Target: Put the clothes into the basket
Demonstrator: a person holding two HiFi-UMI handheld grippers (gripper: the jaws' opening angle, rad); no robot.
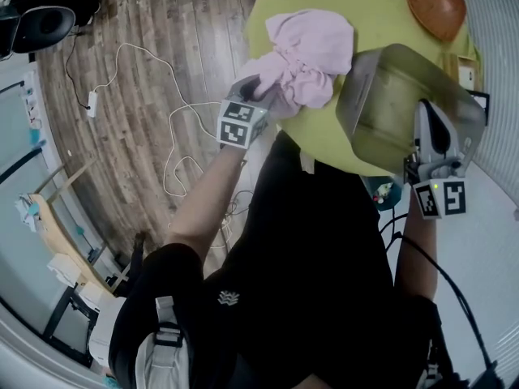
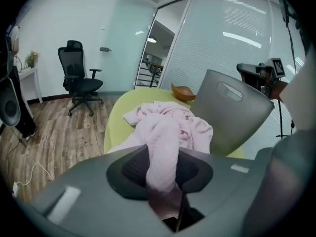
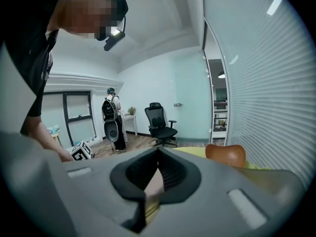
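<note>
Head view looks steeply down; gripper views skim the table point(image 1: 381, 6)

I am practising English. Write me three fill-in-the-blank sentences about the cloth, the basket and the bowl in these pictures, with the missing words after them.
1. The left gripper is shut on a ____ cloth.
2. The right gripper holds the grey basket, and ____ clothes are in it yet.
3. The bowl on the table is ____ in colour.

Missing words: pink; no; brown.
</note>
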